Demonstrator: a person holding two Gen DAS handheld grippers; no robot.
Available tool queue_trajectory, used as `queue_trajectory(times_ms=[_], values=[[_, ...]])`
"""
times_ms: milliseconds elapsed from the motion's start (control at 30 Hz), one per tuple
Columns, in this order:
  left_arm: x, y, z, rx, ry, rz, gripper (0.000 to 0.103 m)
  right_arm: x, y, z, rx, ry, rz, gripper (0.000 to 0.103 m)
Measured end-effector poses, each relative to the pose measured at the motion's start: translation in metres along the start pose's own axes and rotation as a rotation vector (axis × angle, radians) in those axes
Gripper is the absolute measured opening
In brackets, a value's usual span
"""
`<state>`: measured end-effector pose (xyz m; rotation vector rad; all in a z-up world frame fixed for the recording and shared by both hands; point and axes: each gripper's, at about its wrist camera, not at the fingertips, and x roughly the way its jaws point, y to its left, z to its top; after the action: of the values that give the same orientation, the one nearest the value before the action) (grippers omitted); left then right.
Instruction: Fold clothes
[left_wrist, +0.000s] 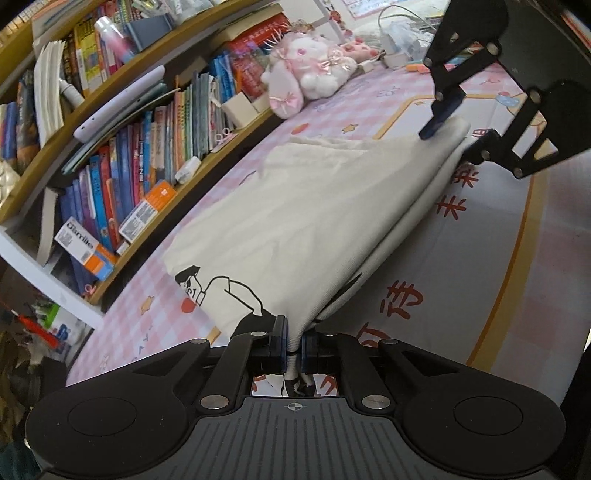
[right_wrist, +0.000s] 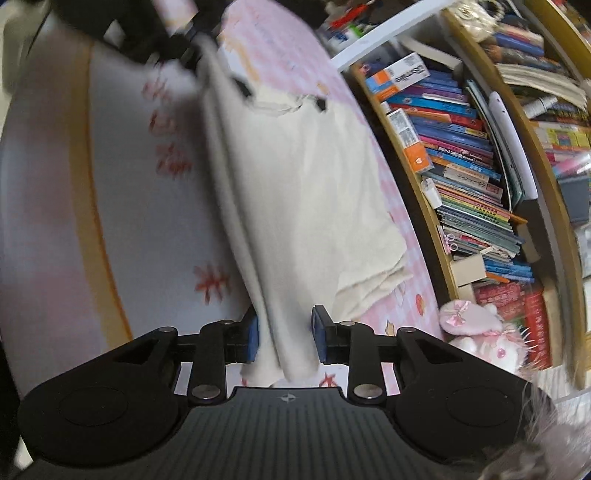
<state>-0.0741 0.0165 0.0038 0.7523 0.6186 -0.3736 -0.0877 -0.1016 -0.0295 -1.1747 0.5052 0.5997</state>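
A cream T-shirt (left_wrist: 314, 206) with a black cartoon print lies folded lengthwise on a pink patterned mat (left_wrist: 480, 258). My left gripper (left_wrist: 294, 343) is shut on the shirt's near end. My right gripper (left_wrist: 448, 138) shows at the far end of the shirt in the left wrist view. In the right wrist view the right gripper (right_wrist: 284, 339) stands open around the shirt's folded edge (right_wrist: 295, 206), the pads apart from the cloth. The left gripper (right_wrist: 184, 55) shows blurred at the far end there.
A curved bookshelf (left_wrist: 129, 166) full of books runs along the mat's edge, also in the right wrist view (right_wrist: 480, 166). A pink and white plush toy (left_wrist: 310, 70) sits at the mat's far end. Cables and small items (left_wrist: 402, 33) lie behind it.
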Motion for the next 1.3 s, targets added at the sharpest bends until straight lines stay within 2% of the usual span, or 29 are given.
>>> queue_trajectory(times_ms=[67, 133, 267, 300, 367, 400, 567, 700, 833, 900, 967, 1000, 1100, 1300], values=[[0.000, 0.000, 0.000, 0.007, 0.004, -0.005, 0.007, 0.000, 0.006, -0.004, -0.016, 0.003, -0.019, 0.026], [0.001, -0.001, -0.001, 0.013, 0.006, 0.002, 0.015, 0.000, 0.010, -0.006, -0.031, 0.006, -0.033, 0.026], [0.003, -0.005, -0.004, 0.039, 0.020, 0.012, 0.016, -0.001, 0.012, -0.009, -0.057, 0.004, -0.047, 0.026], [0.004, -0.006, -0.005, 0.051, 0.024, 0.014, 0.017, -0.001, 0.013, -0.010, -0.065, 0.003, -0.053, 0.027], [0.004, -0.010, -0.007, 0.071, 0.033, 0.020, 0.019, -0.001, 0.014, -0.013, -0.079, 0.008, -0.069, 0.035], [0.004, -0.011, -0.008, 0.075, 0.037, 0.021, 0.020, -0.001, 0.014, -0.014, -0.083, 0.010, -0.074, 0.035], [0.003, -0.015, -0.014, 0.086, 0.055, 0.031, 0.024, -0.002, 0.012, -0.017, -0.080, 0.006, -0.039, 0.022], [0.002, -0.015, -0.014, 0.094, 0.055, 0.037, 0.026, -0.004, 0.013, -0.017, -0.088, 0.003, -0.039, 0.020], [0.001, -0.016, -0.016, 0.112, 0.051, 0.056, 0.032, -0.005, 0.018, -0.017, -0.114, -0.004, -0.076, 0.028], [0.000, -0.014, -0.017, 0.106, 0.051, 0.054, 0.033, -0.004, 0.021, -0.018, -0.132, -0.010, -0.109, 0.037], [-0.001, -0.014, -0.017, 0.104, 0.051, 0.053, 0.034, -0.004, 0.022, -0.019, -0.150, -0.023, -0.147, 0.054], [-0.001, -0.014, -0.017, 0.104, 0.051, 0.053, 0.034, -0.004, 0.023, -0.020, -0.161, -0.030, -0.161, 0.057], [0.000, -0.013, -0.017, 0.108, 0.051, 0.057, 0.038, -0.004, 0.024, -0.023, -0.207, -0.054, -0.169, 0.057], [0.000, -0.011, -0.018, 0.105, 0.050, 0.059, 0.042, -0.005, 0.025, -0.026, -0.272, -0.074, -0.152, 0.047]])
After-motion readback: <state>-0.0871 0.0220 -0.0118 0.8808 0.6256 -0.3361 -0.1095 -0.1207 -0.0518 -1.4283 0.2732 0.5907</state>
